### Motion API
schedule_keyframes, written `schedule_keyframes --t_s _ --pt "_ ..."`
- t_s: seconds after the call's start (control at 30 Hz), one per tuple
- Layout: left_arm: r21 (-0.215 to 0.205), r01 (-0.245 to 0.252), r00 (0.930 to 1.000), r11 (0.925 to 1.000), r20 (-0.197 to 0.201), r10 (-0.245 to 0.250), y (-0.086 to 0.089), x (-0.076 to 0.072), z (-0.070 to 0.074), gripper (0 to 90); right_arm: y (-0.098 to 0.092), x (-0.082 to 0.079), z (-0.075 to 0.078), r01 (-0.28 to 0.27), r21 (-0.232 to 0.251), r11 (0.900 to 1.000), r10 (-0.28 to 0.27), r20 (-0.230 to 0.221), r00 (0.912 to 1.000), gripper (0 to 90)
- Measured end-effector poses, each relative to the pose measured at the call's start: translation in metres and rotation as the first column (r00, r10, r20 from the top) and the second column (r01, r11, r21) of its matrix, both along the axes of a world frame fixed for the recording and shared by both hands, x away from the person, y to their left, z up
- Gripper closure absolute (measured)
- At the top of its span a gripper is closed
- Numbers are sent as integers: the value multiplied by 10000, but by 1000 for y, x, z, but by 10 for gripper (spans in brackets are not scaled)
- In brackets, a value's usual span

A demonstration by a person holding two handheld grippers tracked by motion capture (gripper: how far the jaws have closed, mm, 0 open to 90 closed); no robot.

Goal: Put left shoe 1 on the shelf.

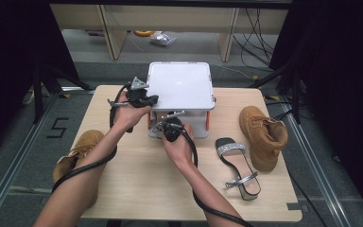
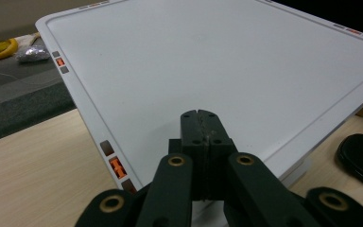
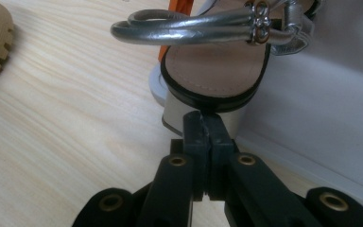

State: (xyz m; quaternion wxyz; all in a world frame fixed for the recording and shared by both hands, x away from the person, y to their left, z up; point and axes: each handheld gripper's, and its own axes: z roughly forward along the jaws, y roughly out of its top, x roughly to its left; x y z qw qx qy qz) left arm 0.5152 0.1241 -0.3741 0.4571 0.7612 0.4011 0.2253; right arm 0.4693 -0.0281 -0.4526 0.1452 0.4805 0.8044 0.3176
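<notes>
Left tongs (image 2: 201, 116) rest clenched on the white box lid (image 2: 208, 61). Right tongs (image 3: 203, 118), clenched too, nudge the silver sandal's heel (image 3: 208, 106), lower centre; push it in straight and gently.

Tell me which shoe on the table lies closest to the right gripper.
The silver strappy sandal against the white plastic box; its heel meets the right gripper, unlike the tan boots and other sandal.

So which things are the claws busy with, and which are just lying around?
In the job:
white box, with the shut left claw over its lid
silver sandal against the box, with the shut right claw at its heel

Just lying about:
second sandal
right tan boot
left tan boot
</notes>
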Motion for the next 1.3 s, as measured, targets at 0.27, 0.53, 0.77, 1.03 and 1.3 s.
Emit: schedule_keyframes --t_s 0.27,0.53,0.77,1.03,1.3 --pt "102 51 10000 9999 -51 -51 0 0 1 897 3 5 -3 98 -161 9998 -94 239 9997 898" --pt "-31 52 10000 10000 -6 -52 0 0 0 897 7 8 -9 100 -333 9994 -90 311 9995 893" --pt "36 30 10000 10000 -24 -30 0 0 0 897 10 12 -11 70 -465 9989 -49 455 9990 886" --pt "33 38 10000 10000 -32 -38 0 0 0 897 13 16 -14 48 -487 9988 -27 435 9990 887" --pt "14 44 10000 10000 -17 -44 0 0 0 897 21 17 -19 45 -475 9989 -33 236 9997 880"
